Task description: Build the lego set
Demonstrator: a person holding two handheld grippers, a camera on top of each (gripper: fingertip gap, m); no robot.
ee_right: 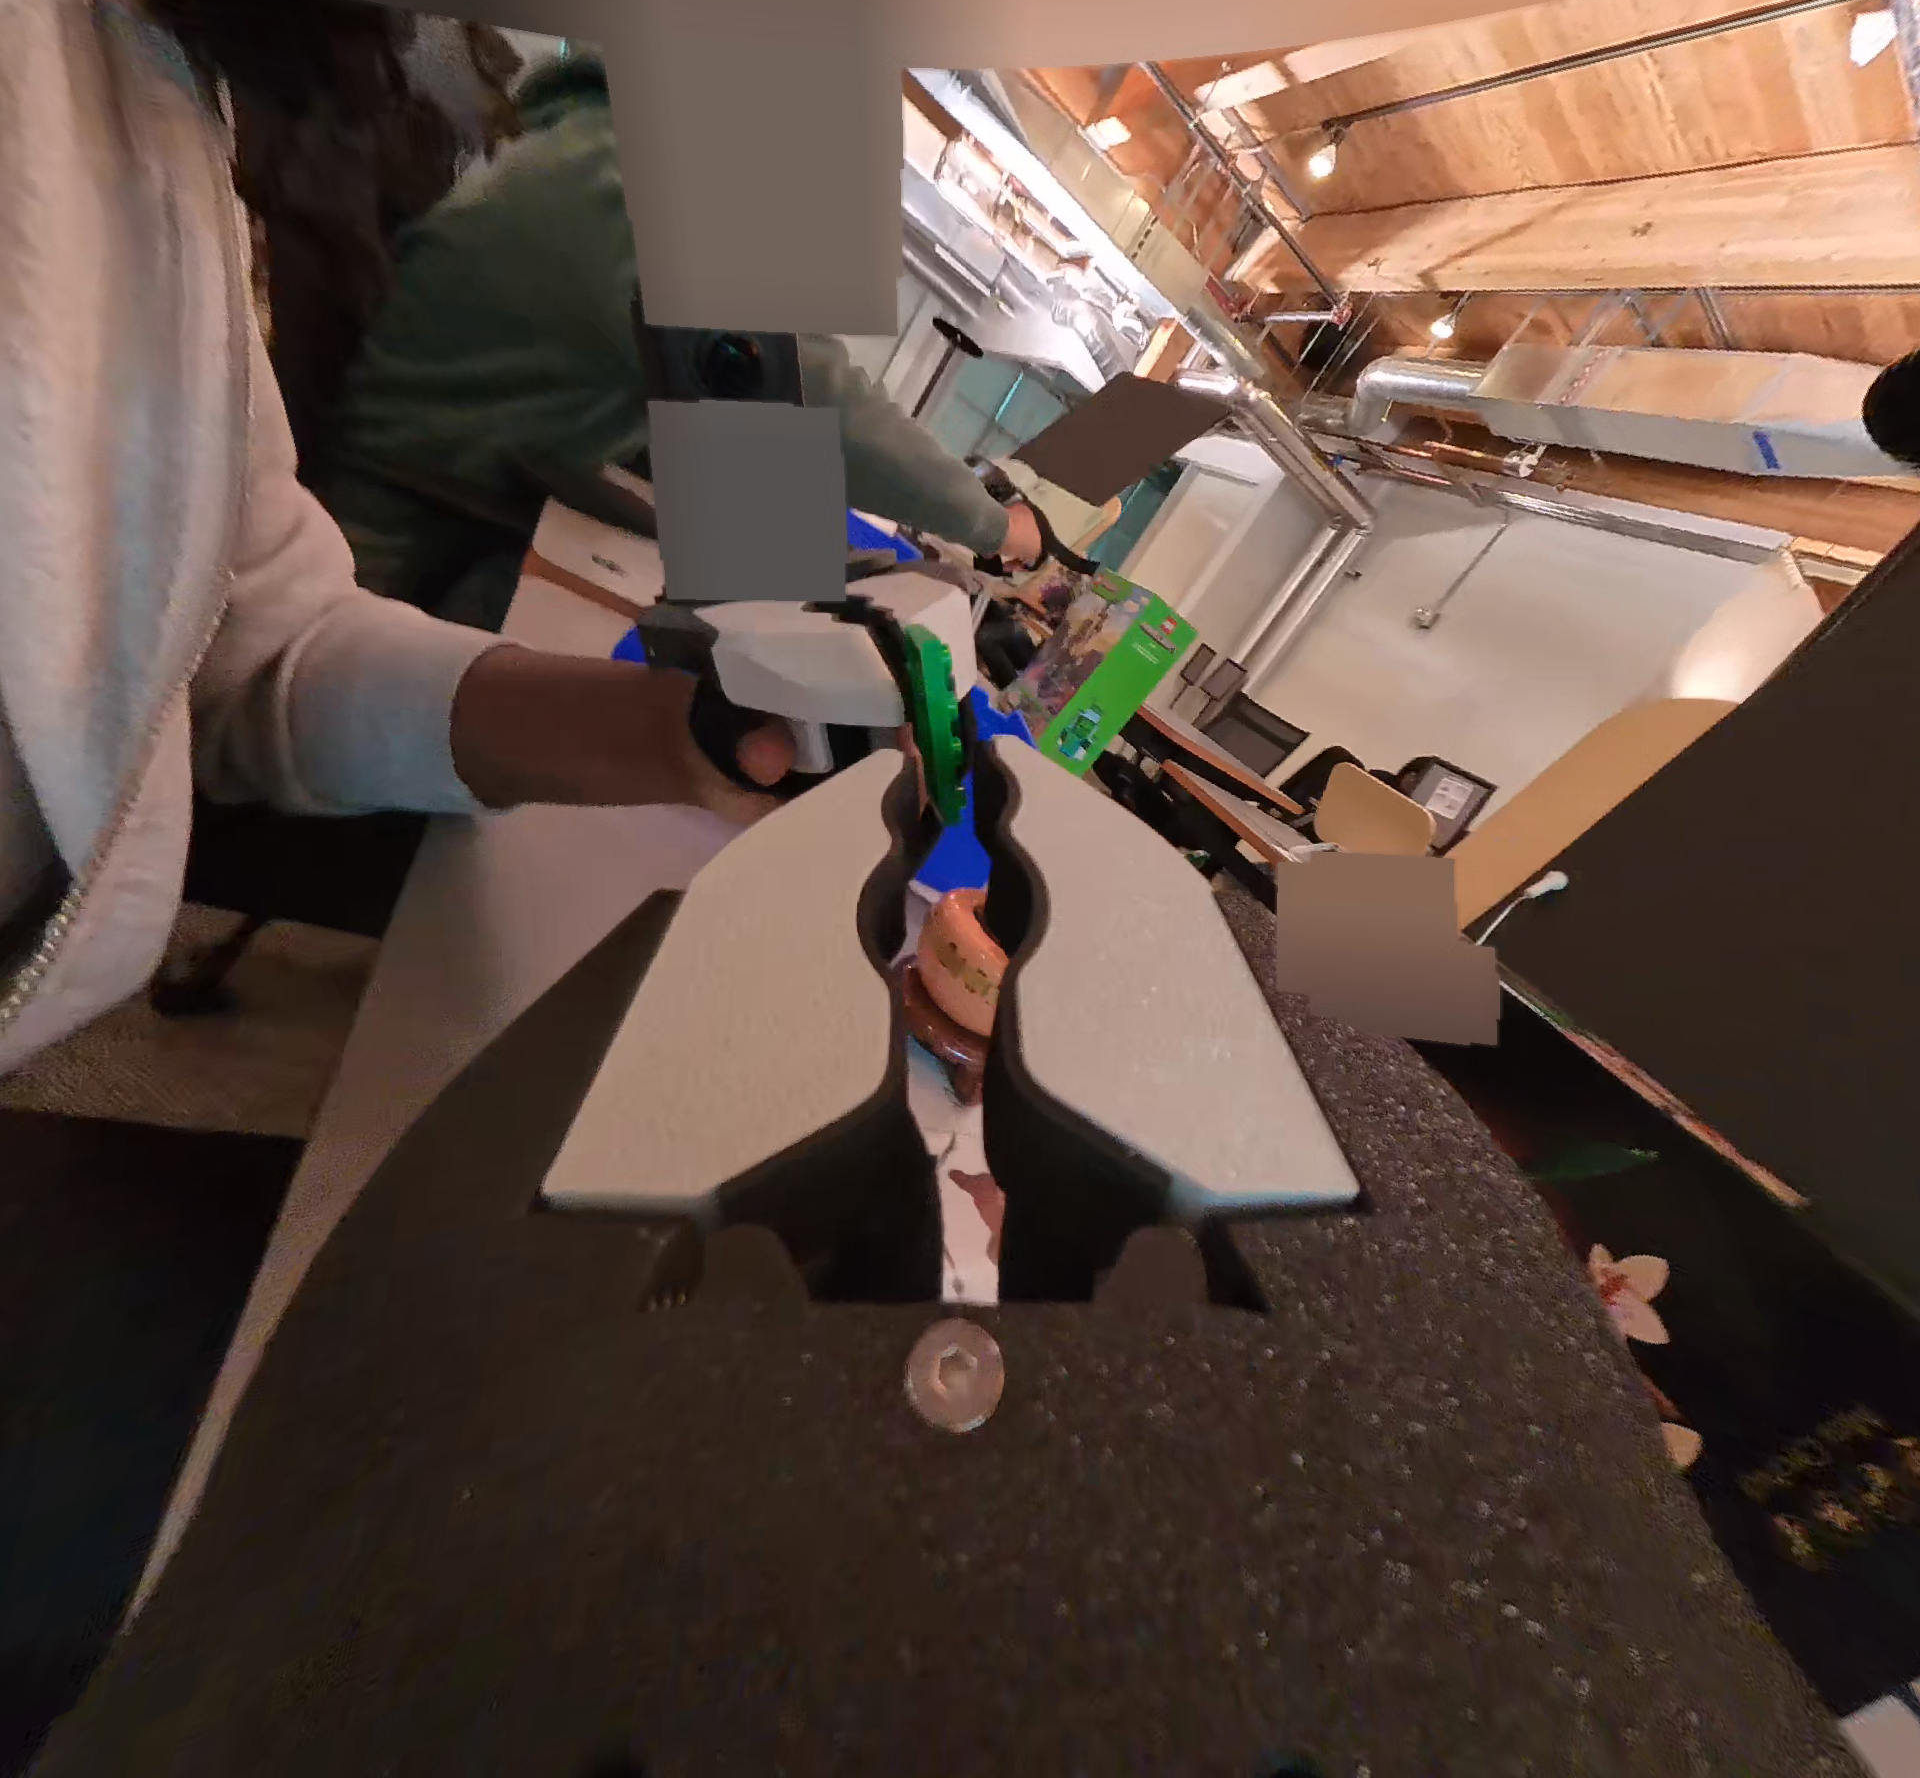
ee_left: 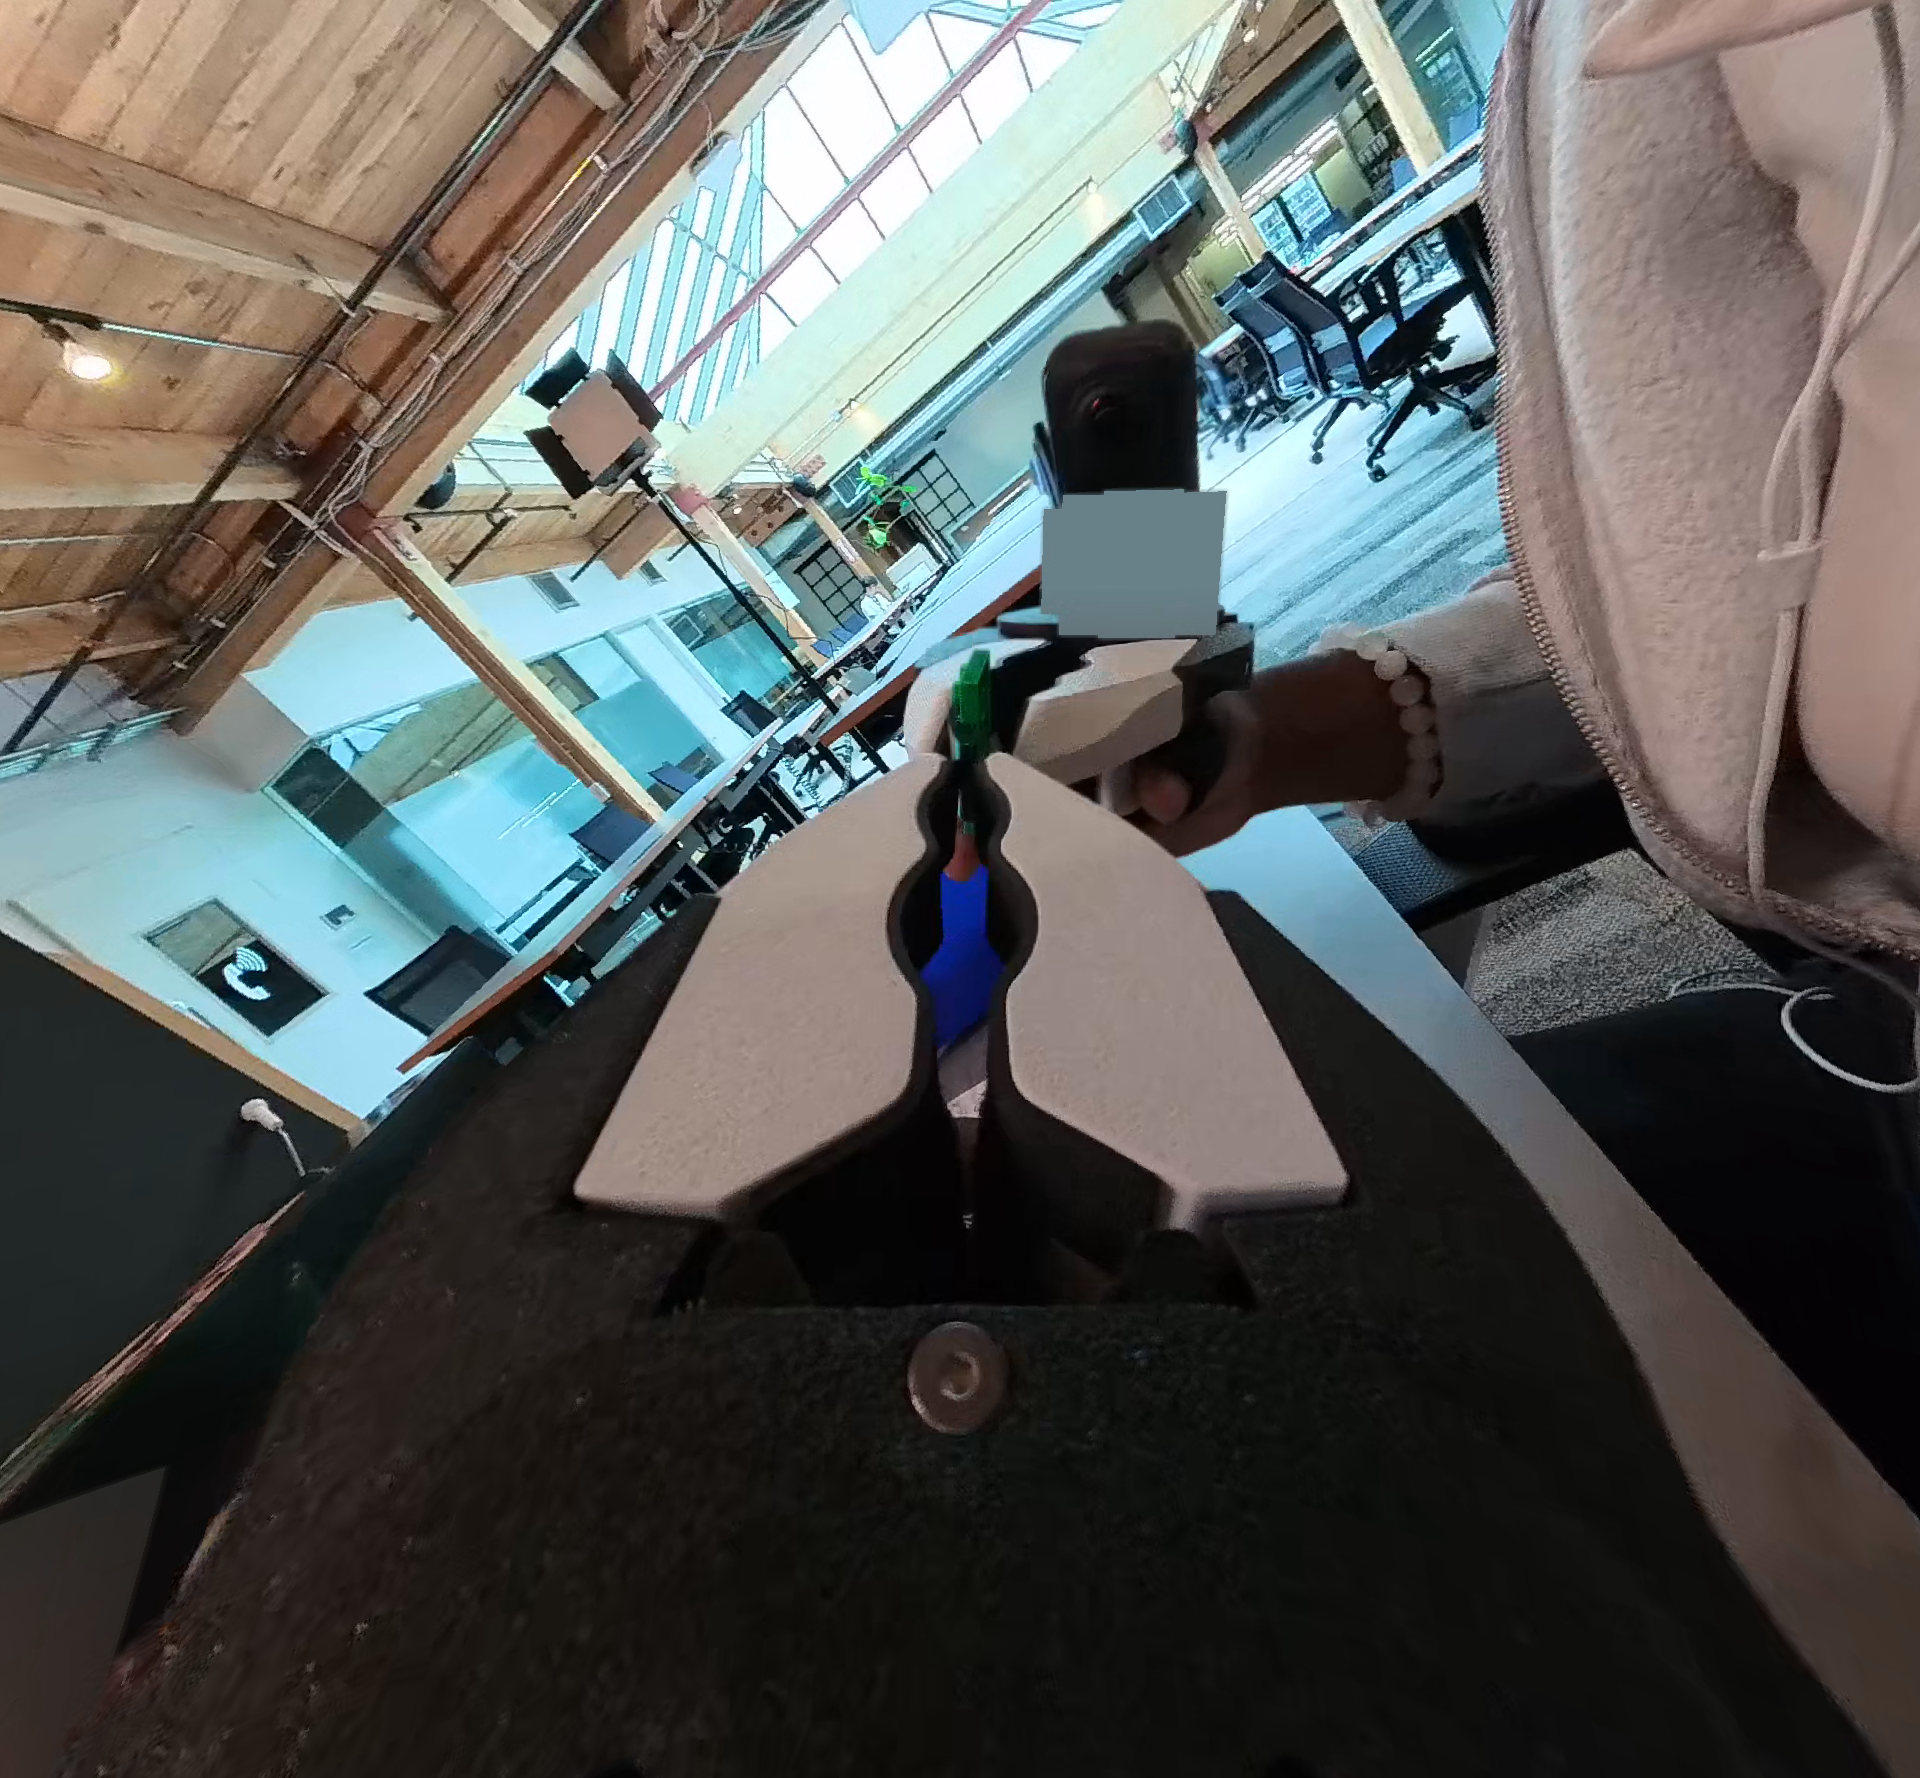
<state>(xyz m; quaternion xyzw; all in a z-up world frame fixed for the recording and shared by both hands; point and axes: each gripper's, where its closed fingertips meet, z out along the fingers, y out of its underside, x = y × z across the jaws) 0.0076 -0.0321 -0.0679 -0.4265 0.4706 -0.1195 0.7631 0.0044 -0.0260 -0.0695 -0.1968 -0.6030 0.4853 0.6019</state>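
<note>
- Left gripper (ee_left: 964, 772): matte pale wavy-edged fingers on a rough black foam-like body, tips clamped on a thin green plate (ee_left: 971, 689) seen edge-on at frame centre.
- Right wrist view: the same plate (ee_right: 938, 726) is studded, glossy, held upright by the far gripper, just beyond the right gripper (ee_right: 951, 772).
- Right gripper: jaws nearly together; whether they grip anything, cannot tell.
- Tan and brown rounded pieces (ee_right: 961, 975) show through its gap, lower centre.
- Green box (ee_right: 1107, 679) centre right, tilted.
</note>
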